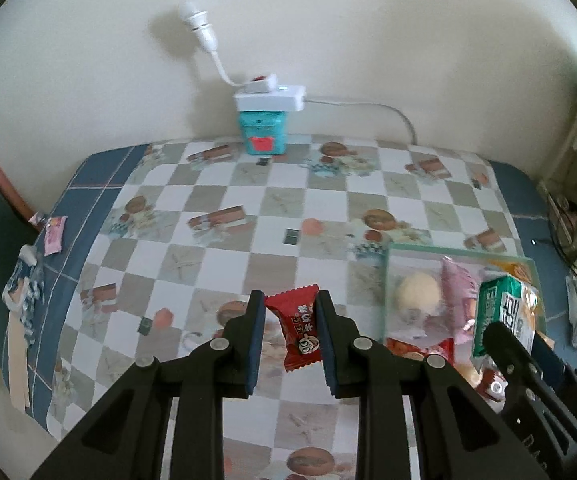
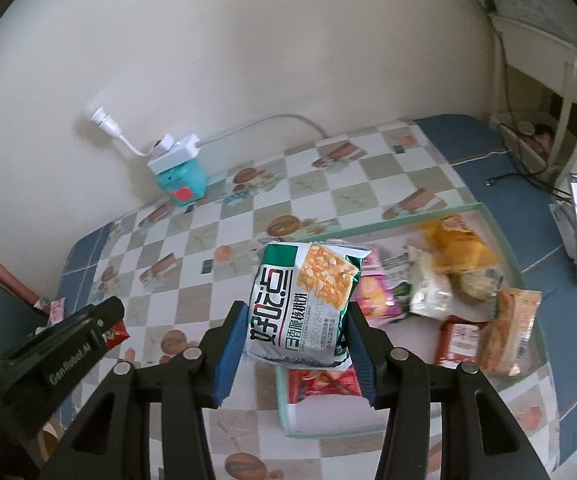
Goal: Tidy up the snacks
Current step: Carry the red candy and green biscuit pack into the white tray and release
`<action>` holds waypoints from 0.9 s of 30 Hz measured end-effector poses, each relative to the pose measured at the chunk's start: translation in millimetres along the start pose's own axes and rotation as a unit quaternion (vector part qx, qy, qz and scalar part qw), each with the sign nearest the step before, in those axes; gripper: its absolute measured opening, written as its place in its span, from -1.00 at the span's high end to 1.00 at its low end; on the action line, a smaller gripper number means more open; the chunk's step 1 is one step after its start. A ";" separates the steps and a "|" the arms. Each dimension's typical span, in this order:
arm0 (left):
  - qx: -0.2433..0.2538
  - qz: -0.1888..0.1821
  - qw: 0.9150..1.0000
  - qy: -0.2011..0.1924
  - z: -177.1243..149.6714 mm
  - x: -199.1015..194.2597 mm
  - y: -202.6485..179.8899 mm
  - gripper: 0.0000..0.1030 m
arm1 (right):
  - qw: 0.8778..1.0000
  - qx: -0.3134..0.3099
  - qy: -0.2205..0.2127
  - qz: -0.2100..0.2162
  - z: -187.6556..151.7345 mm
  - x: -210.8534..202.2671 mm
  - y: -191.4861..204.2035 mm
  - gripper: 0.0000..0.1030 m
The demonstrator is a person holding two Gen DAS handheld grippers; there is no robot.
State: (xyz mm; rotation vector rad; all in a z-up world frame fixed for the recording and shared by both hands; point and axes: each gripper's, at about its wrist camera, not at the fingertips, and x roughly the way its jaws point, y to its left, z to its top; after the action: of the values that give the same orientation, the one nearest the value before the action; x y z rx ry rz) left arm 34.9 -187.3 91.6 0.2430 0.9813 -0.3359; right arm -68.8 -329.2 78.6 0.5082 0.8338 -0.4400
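Checkered tablecloth (image 1: 216, 248) lies below: your left gripper (image 1: 290, 316) pinches the red candy (image 1: 300, 328), your right gripper (image 2: 296, 320) pinches the green-and-white biscuit packet (image 2: 308, 300), long axis upright; the snack tray (image 2: 504, 236) sits right, nearer your right hand.

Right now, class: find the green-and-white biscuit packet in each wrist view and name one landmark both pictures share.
Left wrist view: green-and-white biscuit packet at the right edge, over the snack tray, held by the right gripper.
Right wrist view: packet at centre, clamped between the blue pads.
Shared landmark: the teal box against the wall.
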 end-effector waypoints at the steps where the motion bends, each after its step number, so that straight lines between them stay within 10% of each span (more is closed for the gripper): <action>1: 0.006 -0.002 1.000 0.000 -0.8 -0.4 -7.1 0.48 | 1.000 0.000 0.000 -0.006 0.5 -0.4 -3.9 0.00; 27: 0.151 -0.079 0.984 0.052 -44.9 23.8 -149.3 0.48 | 0.987 0.115 0.064 -0.096 -11.3 26.9 -136.6 -0.01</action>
State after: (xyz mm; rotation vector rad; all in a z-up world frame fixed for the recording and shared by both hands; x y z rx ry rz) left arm -44.8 -313.1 40.0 0.4637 1.0547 -0.6235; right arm -134.8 -435.7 17.0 0.6779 0.9658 -0.6930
